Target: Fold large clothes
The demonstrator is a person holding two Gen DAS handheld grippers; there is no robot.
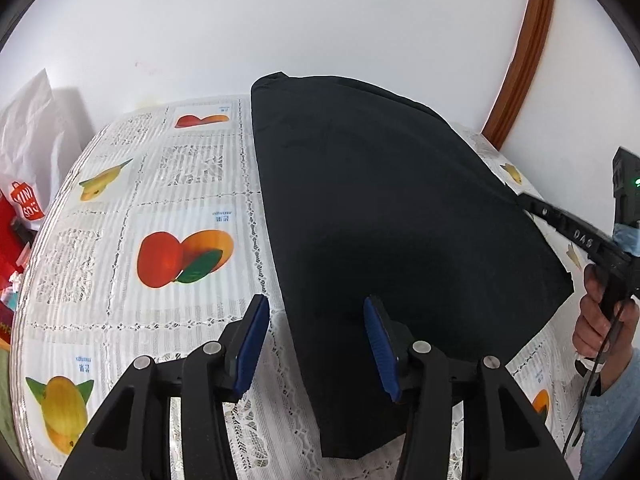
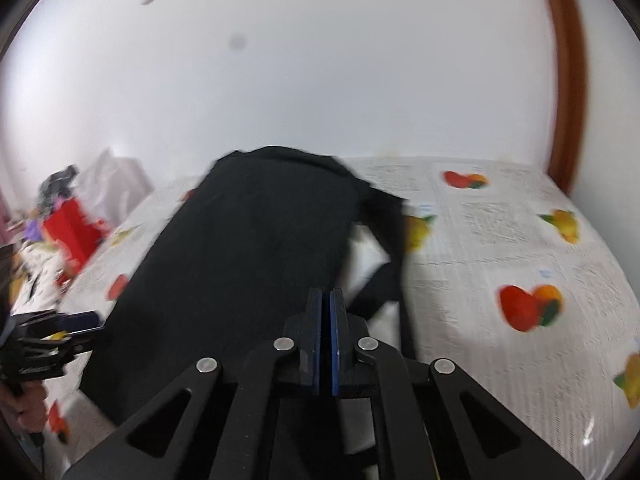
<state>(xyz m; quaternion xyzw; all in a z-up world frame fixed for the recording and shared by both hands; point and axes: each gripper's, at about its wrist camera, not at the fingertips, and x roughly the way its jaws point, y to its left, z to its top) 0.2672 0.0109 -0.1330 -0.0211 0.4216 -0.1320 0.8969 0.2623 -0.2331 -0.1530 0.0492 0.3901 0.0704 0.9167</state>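
Observation:
A large black garment lies on the table, its right part lifted off the cloth. My left gripper is open above the garment's near left edge, with blue pads apart and nothing between them. My right gripper is shut on the garment's right edge; in the left wrist view its fingers pinch the black fabric at the right. In the blurred right wrist view the garment stretches away from the shut blue pads, with a sleeve hanging to the right.
A white lace tablecloth with fruit prints covers the table. A white bag and a red Miniso bag stand at the far left. A white wall and a wooden door frame stand behind. My left gripper also shows at the left of the right wrist view.

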